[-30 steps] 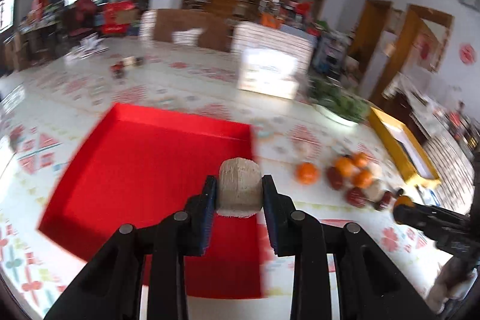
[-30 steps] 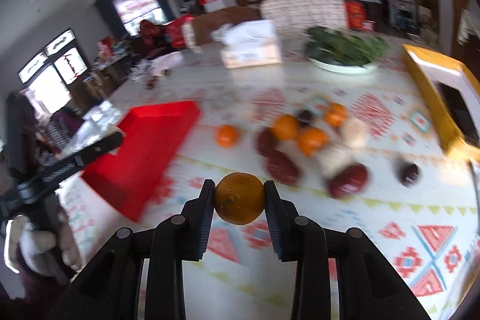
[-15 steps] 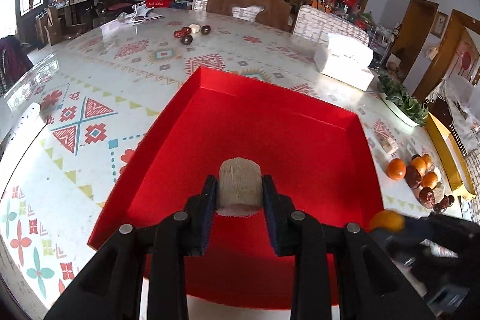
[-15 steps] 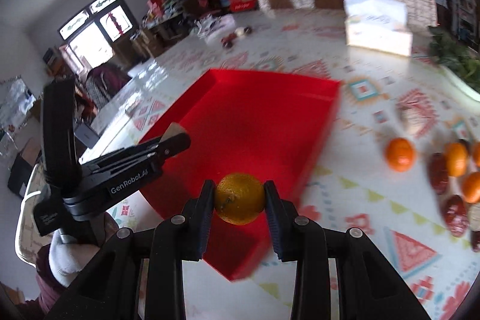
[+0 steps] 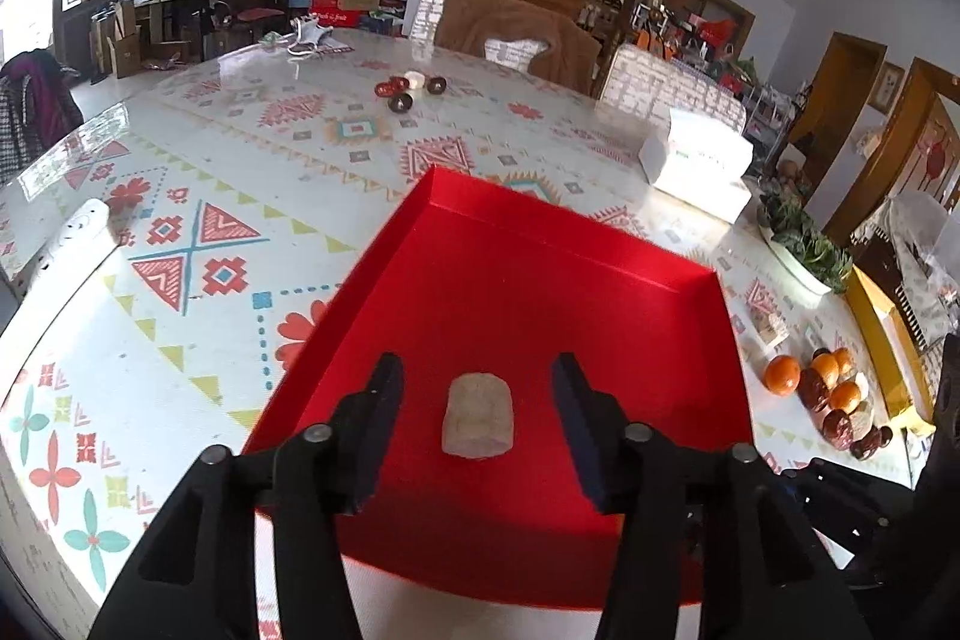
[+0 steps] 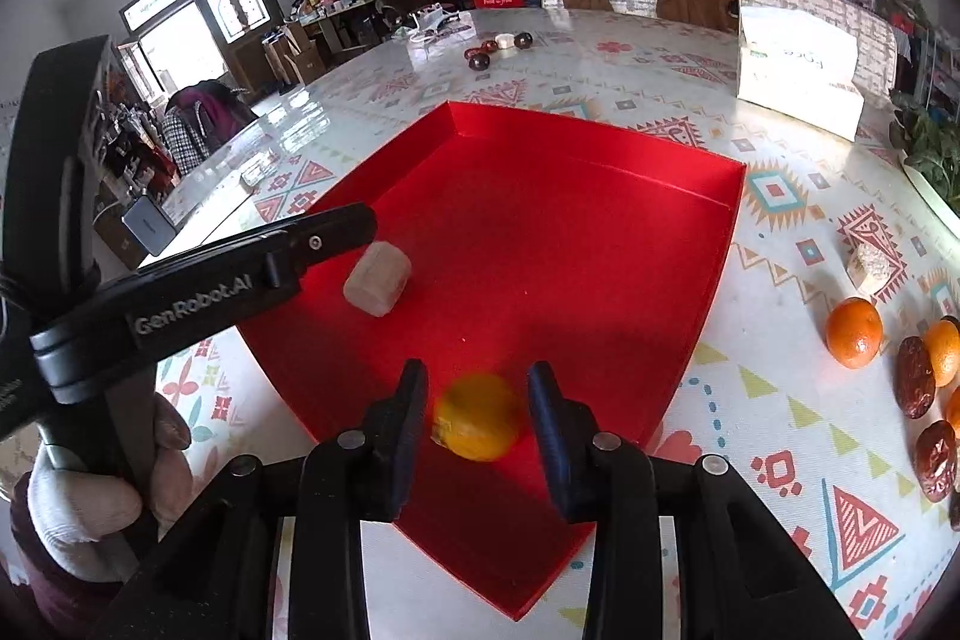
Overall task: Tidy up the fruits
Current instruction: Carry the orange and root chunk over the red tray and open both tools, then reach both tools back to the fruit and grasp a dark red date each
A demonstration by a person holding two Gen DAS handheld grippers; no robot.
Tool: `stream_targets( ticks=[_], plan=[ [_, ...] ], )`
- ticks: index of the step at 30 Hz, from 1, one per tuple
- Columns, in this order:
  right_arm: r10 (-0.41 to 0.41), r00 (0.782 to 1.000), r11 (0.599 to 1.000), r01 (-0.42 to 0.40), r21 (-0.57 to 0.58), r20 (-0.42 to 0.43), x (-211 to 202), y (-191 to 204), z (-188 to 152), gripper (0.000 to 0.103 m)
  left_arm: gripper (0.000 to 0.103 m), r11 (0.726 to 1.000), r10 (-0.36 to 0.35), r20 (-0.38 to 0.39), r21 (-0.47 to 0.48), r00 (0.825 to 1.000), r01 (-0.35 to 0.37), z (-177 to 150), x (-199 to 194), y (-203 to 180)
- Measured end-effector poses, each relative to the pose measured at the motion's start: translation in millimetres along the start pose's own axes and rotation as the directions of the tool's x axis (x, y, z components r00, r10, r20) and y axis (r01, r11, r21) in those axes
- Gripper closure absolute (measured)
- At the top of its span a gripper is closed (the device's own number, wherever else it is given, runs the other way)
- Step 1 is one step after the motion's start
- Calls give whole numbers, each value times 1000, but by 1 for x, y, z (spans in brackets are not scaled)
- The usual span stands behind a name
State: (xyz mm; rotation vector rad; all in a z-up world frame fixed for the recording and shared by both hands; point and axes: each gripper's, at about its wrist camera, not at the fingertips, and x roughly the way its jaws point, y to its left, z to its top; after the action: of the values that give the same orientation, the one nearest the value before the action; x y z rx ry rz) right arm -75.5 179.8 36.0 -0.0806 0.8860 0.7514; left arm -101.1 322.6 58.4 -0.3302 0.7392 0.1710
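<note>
A red tray (image 5: 708,340) (image 6: 708,244) lies on the patterned table. My left gripper (image 5: 477,400) hangs over its near part with jaws opening, and a pale beige chunk (image 5: 478,424) (image 6: 378,278) sits loose on the tray floor between the spread pads, touching neither. My right gripper (image 6: 477,400) is over the tray's near corner, jaws opening too. A blurred orange (image 6: 478,416) lies between its pads with gaps on both sides. The left gripper's finger (image 6: 252,268) reaches in from the left of the right wrist view.
More oranges (image 6: 853,333) and dark red dates (image 6: 915,385) lie on the table right of the tray, with a pale chunk (image 6: 870,268). A white tissue box (image 6: 798,70), a bowl of greens (image 5: 804,244) and a yellow box (image 5: 888,340) stand beyond. Small dark fruits (image 5: 411,87) sit far back.
Both grippers moved over the red tray, then opened. The beige chunk dropped from the left jaws onto the tray, and the orange has come free of the right pads.
</note>
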Motion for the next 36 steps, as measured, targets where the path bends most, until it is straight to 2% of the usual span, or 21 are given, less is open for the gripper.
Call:
stream_targets(
  ticks=[2, 5, 9, 17, 27, 31, 36],
  plan=[
    [-4, 1000, 1000, 4, -2, 14, -3, 1, 1, 53, 48, 1000, 2, 15, -9, 1000, -1, 1, -8, 0],
    [-1, 999, 1000, 1, -6, 41, -14, 2, 2, 53, 47, 1000, -4, 47, -16, 999, 5, 2, -25, -2],
    [-8, 996, 1000, 7, 10, 87, -33, -1, -1, 47, 37, 1000, -10, 90, -16, 996, 12, 1, -46, -9],
    [-34, 989, 993, 17, 116, 146, -72, -37, -21, 45, 35, 998, -58, 116, 34, 992, 55, -12, -71, -47],
    [-146, 971, 959, 93, 268, 187, -131, -118, -64, 45, 34, 986, -140, 75, 105, 987, 132, -34, -72, -108],
    [-238, 952, 925, 161, 344, 194, -161, -165, -84, 45, 34, 975, -170, 42, 153, 985, 161, -42, -65, -134],
    [-335, 929, 868, 239, 435, 159, -182, -221, -107, 45, 34, 961, -209, -16, 183, 978, 208, -49, -46, -163]
  ],
)
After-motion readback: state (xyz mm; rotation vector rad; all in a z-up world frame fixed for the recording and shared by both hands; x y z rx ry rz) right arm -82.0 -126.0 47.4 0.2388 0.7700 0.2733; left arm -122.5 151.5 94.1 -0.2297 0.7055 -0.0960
